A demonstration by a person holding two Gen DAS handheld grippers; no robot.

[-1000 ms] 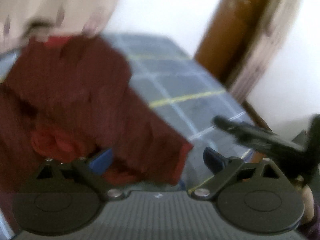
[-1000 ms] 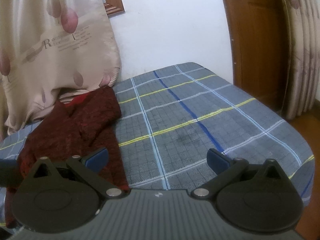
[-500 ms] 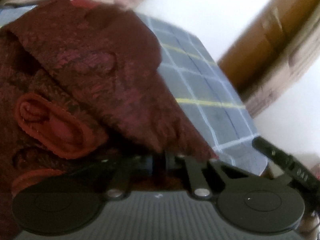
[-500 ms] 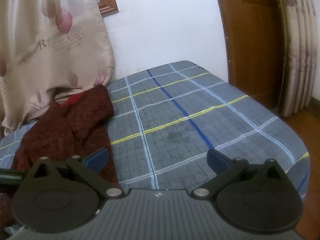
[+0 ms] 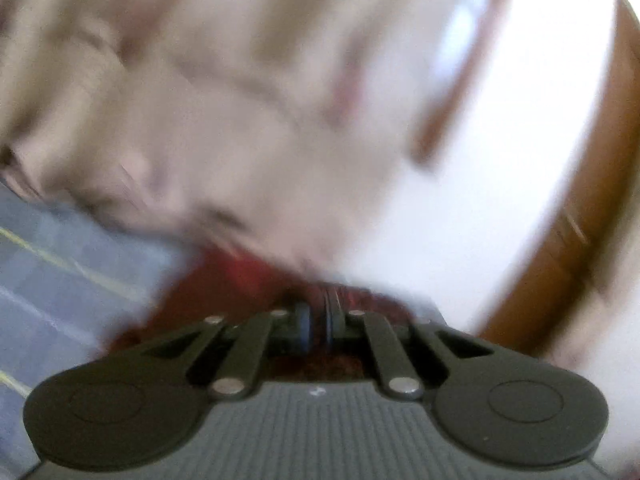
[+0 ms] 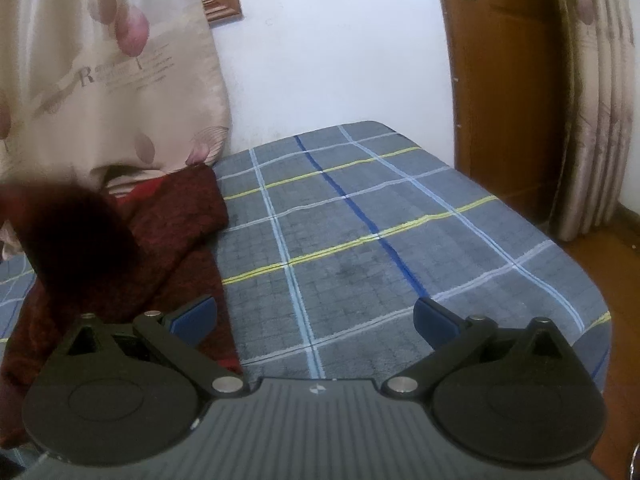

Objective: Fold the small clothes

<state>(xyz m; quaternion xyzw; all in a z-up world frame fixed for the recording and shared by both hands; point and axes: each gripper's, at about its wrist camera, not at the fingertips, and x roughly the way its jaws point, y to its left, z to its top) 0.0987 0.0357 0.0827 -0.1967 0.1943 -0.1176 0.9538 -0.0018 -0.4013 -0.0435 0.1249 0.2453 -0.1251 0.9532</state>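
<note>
A dark red knitted garment [image 6: 176, 240] lies crumpled on the left side of the grey plaid bed [image 6: 380, 248]. My left gripper [image 5: 318, 326] is shut on the garment [image 5: 224, 292], its blue pads pressed together with red fabric between them; this view is heavily blurred. In the right wrist view a blurred fold of the garment [image 6: 68, 236] is raised at the left. My right gripper [image 6: 314, 320] is open and empty, above the bed near the garment's right edge.
A beige patterned curtain [image 6: 100, 72] hangs behind the garment. A white wall [image 6: 340, 48] is beyond the bed. A brown wooden door [image 6: 500, 80] and striped curtain [image 6: 596, 100] stand at the right, with wooden floor [image 6: 616, 272] beside the bed.
My left gripper closed on the red garment and has swung upward with it, now facing the curtain. A fold of the garment has risen into the right wrist view. The right gripper stayed open.
</note>
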